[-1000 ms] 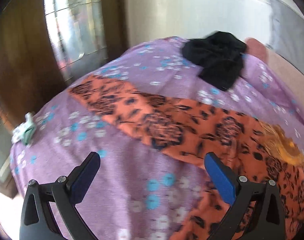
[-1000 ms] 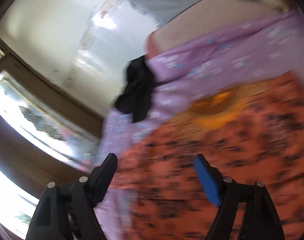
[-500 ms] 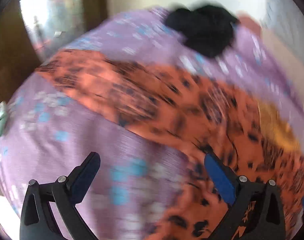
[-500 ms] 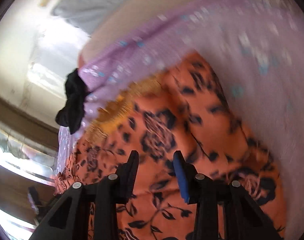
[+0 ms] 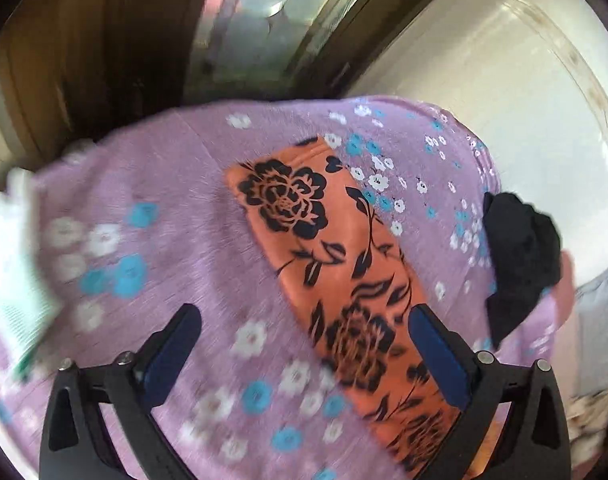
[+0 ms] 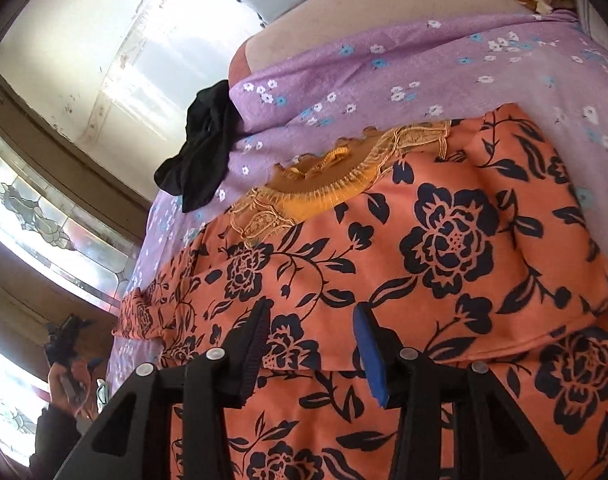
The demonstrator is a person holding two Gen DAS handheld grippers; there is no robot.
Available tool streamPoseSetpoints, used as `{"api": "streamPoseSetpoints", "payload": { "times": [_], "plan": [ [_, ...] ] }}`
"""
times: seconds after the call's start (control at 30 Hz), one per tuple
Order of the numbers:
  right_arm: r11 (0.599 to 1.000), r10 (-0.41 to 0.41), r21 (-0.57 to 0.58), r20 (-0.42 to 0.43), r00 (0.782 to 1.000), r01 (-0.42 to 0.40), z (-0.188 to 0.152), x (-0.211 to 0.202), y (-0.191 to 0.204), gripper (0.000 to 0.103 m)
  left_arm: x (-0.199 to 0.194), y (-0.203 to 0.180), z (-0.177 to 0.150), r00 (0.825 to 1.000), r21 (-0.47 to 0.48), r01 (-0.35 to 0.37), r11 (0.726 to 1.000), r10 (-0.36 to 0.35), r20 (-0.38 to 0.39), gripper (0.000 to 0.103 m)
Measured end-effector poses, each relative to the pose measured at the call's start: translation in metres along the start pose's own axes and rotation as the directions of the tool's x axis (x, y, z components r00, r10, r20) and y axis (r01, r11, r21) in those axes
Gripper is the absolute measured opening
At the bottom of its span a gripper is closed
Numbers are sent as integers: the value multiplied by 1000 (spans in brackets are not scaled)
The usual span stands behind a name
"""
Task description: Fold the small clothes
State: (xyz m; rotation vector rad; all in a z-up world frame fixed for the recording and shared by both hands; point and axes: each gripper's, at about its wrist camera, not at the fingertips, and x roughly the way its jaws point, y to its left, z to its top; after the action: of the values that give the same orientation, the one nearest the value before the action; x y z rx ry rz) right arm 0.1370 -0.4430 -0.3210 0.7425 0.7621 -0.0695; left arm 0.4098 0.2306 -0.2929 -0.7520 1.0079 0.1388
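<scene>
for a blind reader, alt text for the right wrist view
An orange dress with black flowers lies on a purple flowered sheet. The right hand-held gripper hovers above it, jaws opening, gripping nothing. A black garment sits near the sheet's edge.

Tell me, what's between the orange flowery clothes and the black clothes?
Only the purple flowered sheet. In the right wrist view it shows bare between the orange garment and the black garment.
</scene>
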Motion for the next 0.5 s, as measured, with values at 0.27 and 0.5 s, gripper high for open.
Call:
{"api": "streamPoseSetpoints", "payload": {
  "times": [0.27,0.5],
  "plan": [
    [999,-36,24,-18,999,37,6,10,-18,47,52,10,23,985,-121,172,978,-174,-6,43],
    [999,-53,-3,-31,998,53,7,17,-15,47,54,13,31,988,-170,154,973,-155,6,33]
  ]
}}
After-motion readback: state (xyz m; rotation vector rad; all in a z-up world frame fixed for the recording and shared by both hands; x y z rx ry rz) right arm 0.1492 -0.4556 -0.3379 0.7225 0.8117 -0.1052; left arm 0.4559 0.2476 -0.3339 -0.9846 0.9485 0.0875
